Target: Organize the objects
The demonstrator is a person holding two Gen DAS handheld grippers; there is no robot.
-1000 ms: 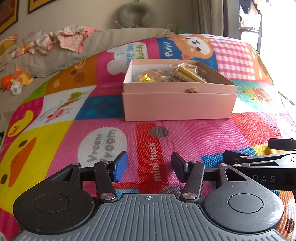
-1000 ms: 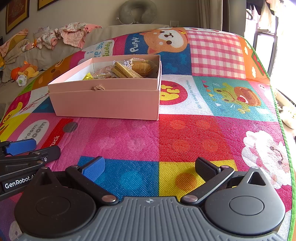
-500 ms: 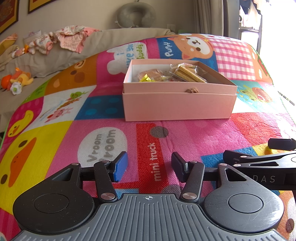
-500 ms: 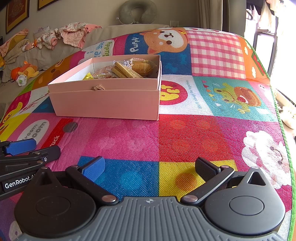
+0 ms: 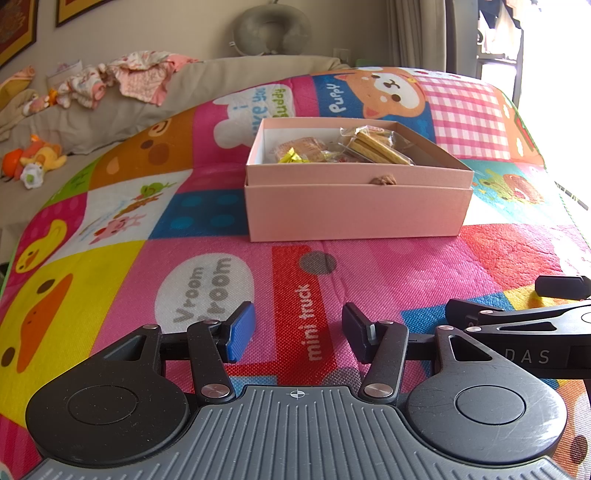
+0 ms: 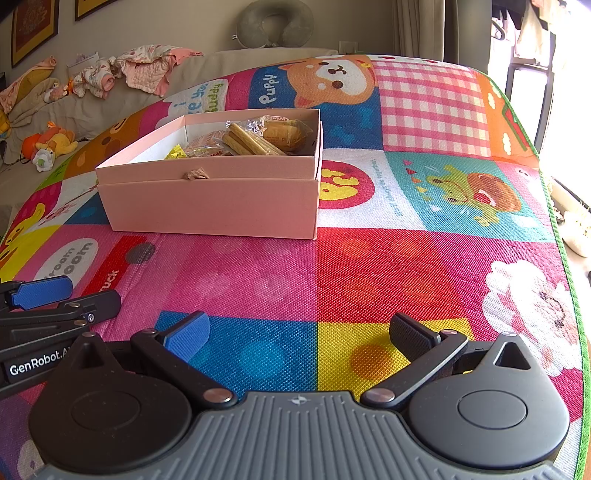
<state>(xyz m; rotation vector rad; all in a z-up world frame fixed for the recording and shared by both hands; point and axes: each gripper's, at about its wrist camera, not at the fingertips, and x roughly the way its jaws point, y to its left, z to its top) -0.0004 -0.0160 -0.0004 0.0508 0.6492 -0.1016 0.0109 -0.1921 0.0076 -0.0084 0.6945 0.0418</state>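
Note:
A pink cardboard box [image 5: 354, 212] [image 6: 210, 201] stands open on a colourful play mat [image 5: 388, 273] [image 6: 369, 258]. Inside lie wrapped snacks: biscuit sticks [image 5: 376, 147] [image 6: 247, 142], a round cracker pack [image 5: 301, 147], a bun in clear wrap [image 6: 286, 133] and a small yellow packet [image 5: 291, 157]. My left gripper [image 5: 297, 332] rests low over the mat in front of the box, open and empty. My right gripper [image 6: 299, 332] sits to its right, wide open and empty. Each gripper's fingers show in the other's view: the right gripper [image 5: 517, 314], the left gripper [image 6: 55, 299].
A beige sofa [image 5: 92, 122] runs behind the mat, with baby clothes [image 5: 125, 79], soft toys [image 5: 33, 160] and a grey neck pillow [image 5: 271, 33] on it. The mat's green edge [image 6: 565, 258] drops off at the right, near a bright window.

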